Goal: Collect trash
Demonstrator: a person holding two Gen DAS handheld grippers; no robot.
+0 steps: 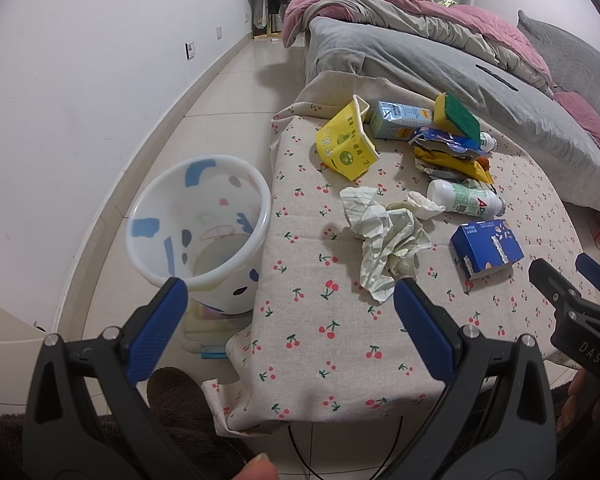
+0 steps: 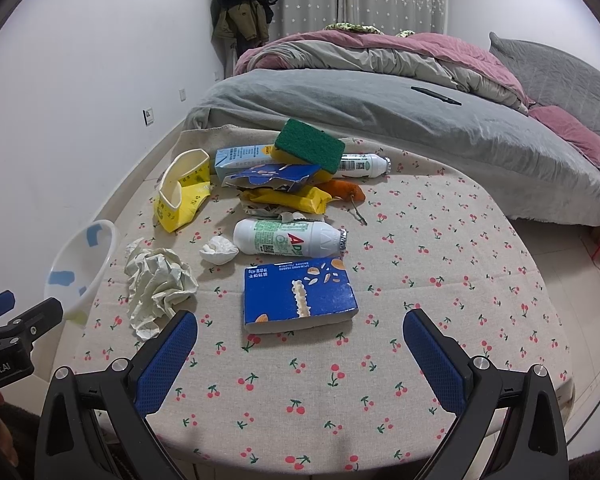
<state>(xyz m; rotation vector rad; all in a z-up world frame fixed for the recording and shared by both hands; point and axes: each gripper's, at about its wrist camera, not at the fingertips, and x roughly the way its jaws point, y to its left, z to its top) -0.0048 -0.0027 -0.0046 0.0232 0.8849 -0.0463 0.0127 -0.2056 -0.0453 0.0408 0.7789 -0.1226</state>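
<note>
Trash lies on a cherry-print tablecloth [image 2: 440,240]: a crumpled pale paper [image 1: 384,240] [image 2: 156,284], a blue carton [image 2: 298,294] [image 1: 486,248], a white bottle [image 2: 288,238] [image 1: 464,198], a small white tissue wad [image 2: 219,251], a yellow paper cup [image 1: 346,142] [image 2: 182,192], and a heap of wrappers under a green-topped sponge [image 2: 308,146] [image 1: 458,114]. A white patterned bin [image 1: 198,232] [image 2: 80,272] stands on the floor left of the table. My left gripper [image 1: 290,294] is open near the table's front-left edge. My right gripper [image 2: 300,326] is open just in front of the blue carton.
A bed with grey and pink bedding [image 2: 400,92] runs along the table's far side. A light-blue carton [image 1: 400,118] and a second white bottle [image 2: 360,165] lie at the back of the heap. A white wall [image 1: 80,100] borders the left; tiled floor [image 1: 236,80] leads away.
</note>
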